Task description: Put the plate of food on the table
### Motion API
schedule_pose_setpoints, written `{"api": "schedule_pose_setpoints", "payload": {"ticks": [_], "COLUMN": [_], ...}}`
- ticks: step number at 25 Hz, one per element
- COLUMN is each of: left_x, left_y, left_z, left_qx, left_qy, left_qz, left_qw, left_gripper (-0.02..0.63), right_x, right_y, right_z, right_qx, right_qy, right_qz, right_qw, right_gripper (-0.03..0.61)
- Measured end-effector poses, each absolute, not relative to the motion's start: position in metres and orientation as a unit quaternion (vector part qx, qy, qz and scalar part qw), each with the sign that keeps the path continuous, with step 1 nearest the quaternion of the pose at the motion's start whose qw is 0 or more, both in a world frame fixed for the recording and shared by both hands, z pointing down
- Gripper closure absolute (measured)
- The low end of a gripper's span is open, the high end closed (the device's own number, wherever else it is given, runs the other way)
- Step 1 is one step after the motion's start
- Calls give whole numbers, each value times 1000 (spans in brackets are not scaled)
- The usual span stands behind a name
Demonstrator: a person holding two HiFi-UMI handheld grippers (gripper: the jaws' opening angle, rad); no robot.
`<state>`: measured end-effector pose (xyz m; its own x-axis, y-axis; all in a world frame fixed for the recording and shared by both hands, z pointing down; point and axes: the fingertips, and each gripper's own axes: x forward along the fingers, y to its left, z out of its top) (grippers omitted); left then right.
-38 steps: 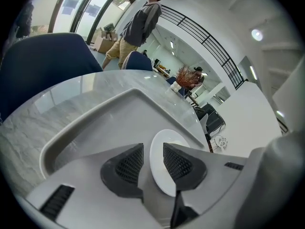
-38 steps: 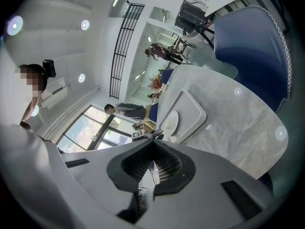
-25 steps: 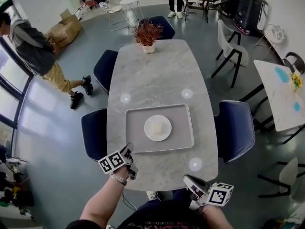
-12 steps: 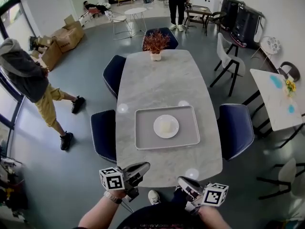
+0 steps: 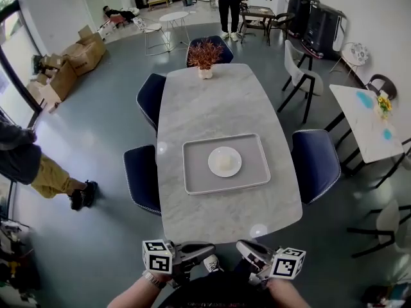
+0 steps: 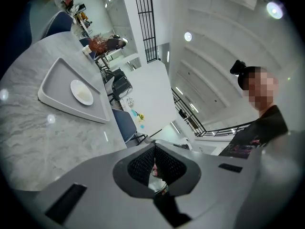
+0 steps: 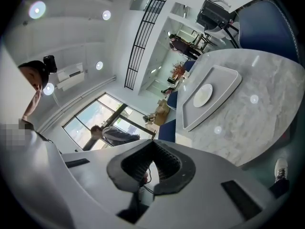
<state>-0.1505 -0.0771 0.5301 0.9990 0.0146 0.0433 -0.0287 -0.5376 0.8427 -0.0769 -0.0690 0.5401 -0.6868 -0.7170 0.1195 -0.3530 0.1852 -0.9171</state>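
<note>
Table top [image 5: 218, 101]: pale grey, marble-patterned, polished; it mirrored round ceiling lights as bright spots. Tray [image 5: 192, 172]: grey, matt, smooth, plastic by its look. Plate [image 5: 212, 162]: white, smooth, faintly glossy. Chairs [image 5: 314, 164]: dark blue upholstery, cloth-like, matt. Floor [image 5: 96, 127]: grey, smooth, with a soft sheen. Boxes [image 5: 70, 63]: plain brown cardboard. Left gripper [image 6: 154, 159] and right gripper [image 7: 151, 163]: matt grey shells, plastic-looking; pads [image 6: 142, 165] black, finely ribbed, rubbery.

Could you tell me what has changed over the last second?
The left gripper, earlier over the near edge of the table, has drawn back off it toward the person; the right gripper stays low beside it. Both are shut and empty. The plate still sits on the tray.
</note>
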Motion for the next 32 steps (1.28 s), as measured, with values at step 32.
{"api": "schedule_pose_setpoints", "payload": {"ticks": [32], "left_x": [-58], "left_y": [74], "left_z": [517], "left_qx": [860], "left_qy": [-147], "left_qz": [-49], "left_qw": [487], "left_gripper": [605], "right_x": [-4], "right_y": [66], "right_z": [529], "right_qx": [-209], "right_qy": [842], "right_qz": [-497], "right_qw": [24], "right_gripper": [568]}}
